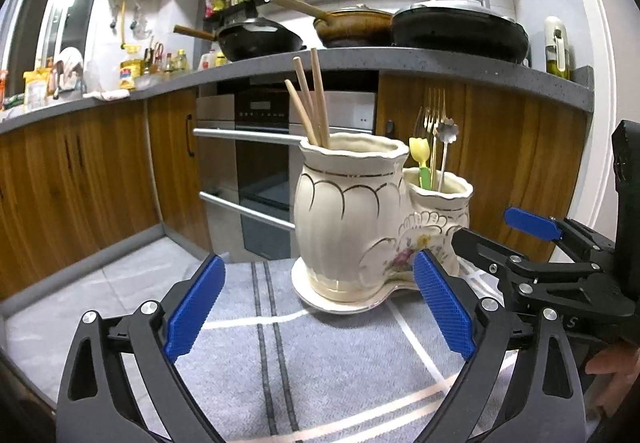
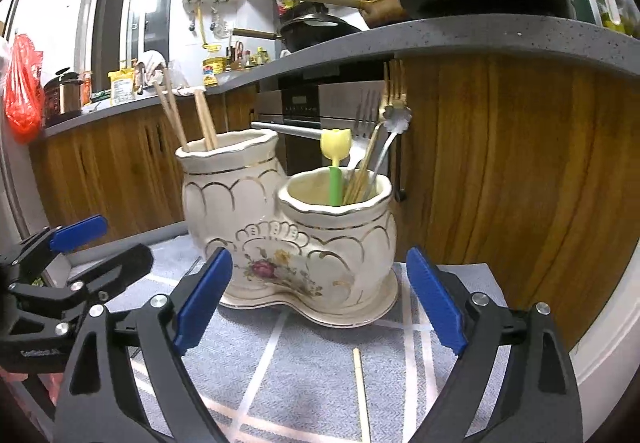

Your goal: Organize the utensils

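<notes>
A cream ceramic double utensil holder (image 1: 348,219) (image 2: 280,235) stands on a grey cloth. Its tall pot holds wooden chopsticks (image 1: 314,103) (image 2: 188,115). Its short pot holds forks (image 1: 434,111) (image 2: 366,123), a yellow tulip-topped green pick (image 1: 420,159) (image 2: 335,159) and a flower-ended spoon (image 2: 396,119). One loose chopstick (image 2: 361,395) lies on the cloth in front of the holder. My left gripper (image 1: 320,311) is open and empty before the tall pot; it also shows at the left of the right wrist view (image 2: 92,243). My right gripper (image 2: 320,307) is open and empty before the short pot, and shows in the left wrist view (image 1: 500,231).
The grey striped cloth (image 1: 248,363) (image 2: 304,371) covers a low table. Wooden cabinets (image 1: 80,179), a built-in oven (image 1: 264,163) and a grey counter (image 2: 480,39) with pans (image 1: 460,31) stand behind.
</notes>
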{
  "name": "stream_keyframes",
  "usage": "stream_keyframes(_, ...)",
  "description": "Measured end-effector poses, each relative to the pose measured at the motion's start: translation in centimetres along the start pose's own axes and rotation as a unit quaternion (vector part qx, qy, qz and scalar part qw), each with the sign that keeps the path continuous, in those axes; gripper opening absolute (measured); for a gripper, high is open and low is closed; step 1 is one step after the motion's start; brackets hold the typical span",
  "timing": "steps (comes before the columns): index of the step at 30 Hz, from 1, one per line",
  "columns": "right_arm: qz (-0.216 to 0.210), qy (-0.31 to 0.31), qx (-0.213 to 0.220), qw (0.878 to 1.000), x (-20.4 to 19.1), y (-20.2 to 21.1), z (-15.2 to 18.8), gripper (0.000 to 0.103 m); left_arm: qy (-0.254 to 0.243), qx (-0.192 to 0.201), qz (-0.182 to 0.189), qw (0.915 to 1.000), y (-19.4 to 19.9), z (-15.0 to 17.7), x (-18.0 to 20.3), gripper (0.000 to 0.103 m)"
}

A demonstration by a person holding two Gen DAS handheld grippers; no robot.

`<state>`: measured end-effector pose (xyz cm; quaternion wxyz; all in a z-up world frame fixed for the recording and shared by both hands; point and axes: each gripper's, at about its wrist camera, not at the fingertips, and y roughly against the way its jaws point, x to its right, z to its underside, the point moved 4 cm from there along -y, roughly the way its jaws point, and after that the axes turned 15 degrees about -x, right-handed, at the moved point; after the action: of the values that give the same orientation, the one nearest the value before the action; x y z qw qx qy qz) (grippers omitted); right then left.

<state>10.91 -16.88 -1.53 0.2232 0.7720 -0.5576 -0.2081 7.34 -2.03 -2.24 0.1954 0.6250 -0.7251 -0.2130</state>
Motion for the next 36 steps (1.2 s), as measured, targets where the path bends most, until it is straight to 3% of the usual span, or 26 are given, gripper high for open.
stream_keyframes(15,0.01,-0.025,0.012,1.0,1.0,0.9,0.3,0.088,0.022,0.0,-0.002,0.9997,0.2,0.0,-1.2,0.095)
stream_keyframes(36,0.013,-0.012,0.016,1.0,0.4,1.0,0.3,0.088,0.014,0.001,-0.008,0.9999,0.2,0.1,-1.0,0.095)
